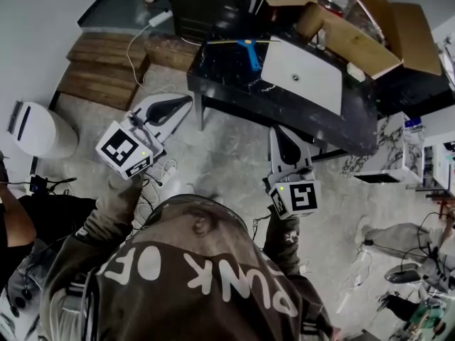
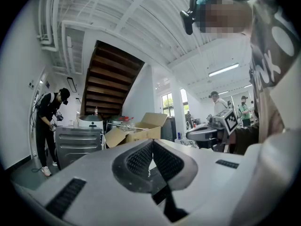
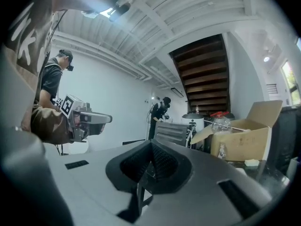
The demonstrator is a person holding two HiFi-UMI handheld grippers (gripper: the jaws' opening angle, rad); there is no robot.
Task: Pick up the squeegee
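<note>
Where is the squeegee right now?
Head view, top centre: the squeegee lies on the dark table near its left end, just left of the white panel.

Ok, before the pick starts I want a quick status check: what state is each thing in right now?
Left gripper: shut, nothing between its jaws.
Right gripper: shut, nothing between its jaws.
Squeegee: lying flat on the dark table, untouched by either gripper.
Cardboard box: flaps open.
</note>
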